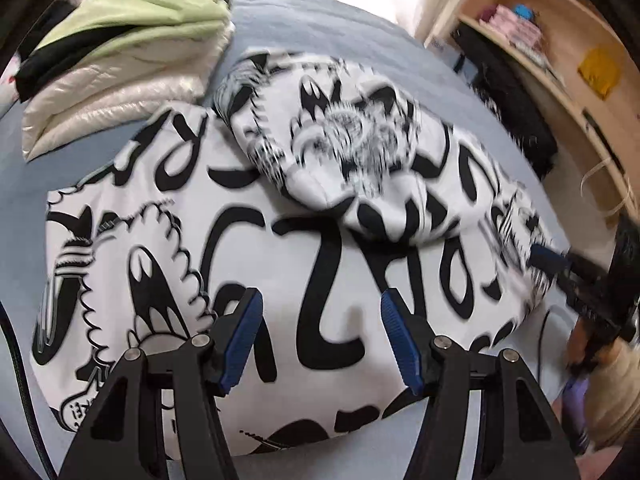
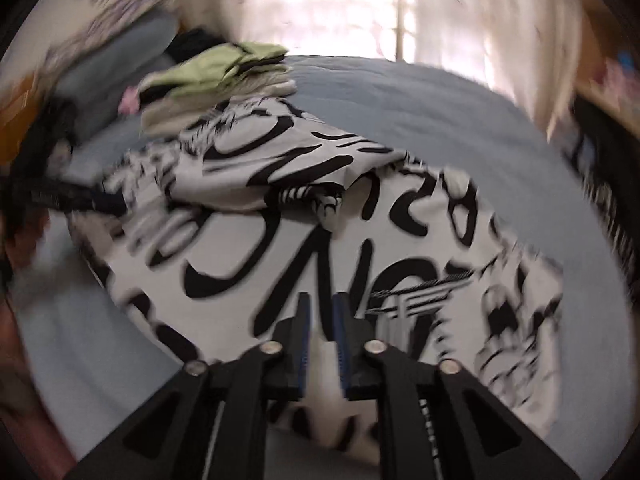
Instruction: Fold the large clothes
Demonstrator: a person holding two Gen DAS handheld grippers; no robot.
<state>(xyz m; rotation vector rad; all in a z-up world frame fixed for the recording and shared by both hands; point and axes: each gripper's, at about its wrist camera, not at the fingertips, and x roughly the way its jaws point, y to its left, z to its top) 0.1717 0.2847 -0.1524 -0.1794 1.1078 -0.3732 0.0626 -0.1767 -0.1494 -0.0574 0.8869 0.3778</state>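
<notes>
A white hoodie with black graffiti print (image 1: 248, 216) lies partly folded on a blue bed (image 1: 320, 20), its hood (image 1: 344, 140) lying on top. My left gripper (image 1: 320, 312) is open and empty just above the garment's near part. My right gripper (image 2: 322, 312) is shut on a fold of the hoodie (image 2: 320, 240), with white fabric showing between its blue pads (image 2: 306, 332). The right gripper also shows in the left wrist view (image 1: 552, 260), at the hoodie's right edge. The right wrist view is blurred by motion.
A stack of folded clothes, light green (image 1: 132, 12) over shiny white, sits at the bed's far left, also in the right wrist view (image 2: 220, 76). A wooden shelf unit (image 1: 560, 60) with items stands to the right. Bright curtains (image 2: 360, 0) hang beyond the bed.
</notes>
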